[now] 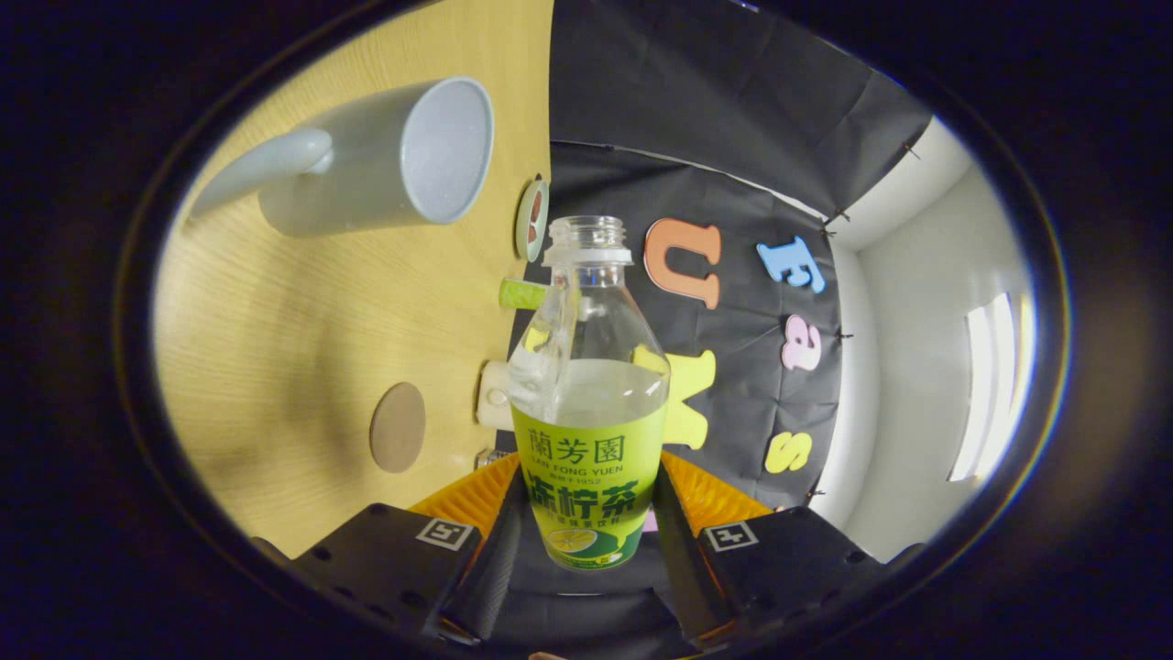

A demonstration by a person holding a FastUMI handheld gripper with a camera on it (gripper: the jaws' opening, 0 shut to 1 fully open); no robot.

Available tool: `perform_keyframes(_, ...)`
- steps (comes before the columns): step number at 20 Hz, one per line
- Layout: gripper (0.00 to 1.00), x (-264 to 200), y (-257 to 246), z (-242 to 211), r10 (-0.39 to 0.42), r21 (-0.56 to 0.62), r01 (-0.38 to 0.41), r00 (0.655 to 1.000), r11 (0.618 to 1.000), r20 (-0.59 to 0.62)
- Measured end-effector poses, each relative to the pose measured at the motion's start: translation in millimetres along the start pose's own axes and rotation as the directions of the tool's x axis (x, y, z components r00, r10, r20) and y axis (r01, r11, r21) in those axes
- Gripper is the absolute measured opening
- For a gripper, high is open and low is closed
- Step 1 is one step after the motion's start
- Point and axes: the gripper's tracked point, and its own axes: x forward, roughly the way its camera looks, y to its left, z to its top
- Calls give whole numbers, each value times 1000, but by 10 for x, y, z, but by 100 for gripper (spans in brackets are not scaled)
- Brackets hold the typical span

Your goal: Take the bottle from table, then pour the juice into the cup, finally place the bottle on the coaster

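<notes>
The wooden table [275, 367] carries the grey cup [385, 160] and, nearer the fingers, the round brown coaster [398, 427]. The gripper [586, 532] is clamped on the uncapped bottle [588, 394], lifted and turned sideways, so step 1 looks done; pouring and placing remain. Its label reads "LAN FONG YUEN" and "1952".
</notes>
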Motion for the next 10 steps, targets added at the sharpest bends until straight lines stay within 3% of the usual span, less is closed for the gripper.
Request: perform_keyframes(10,77,9,-77,40,-8,-57,8,1000,998,10)
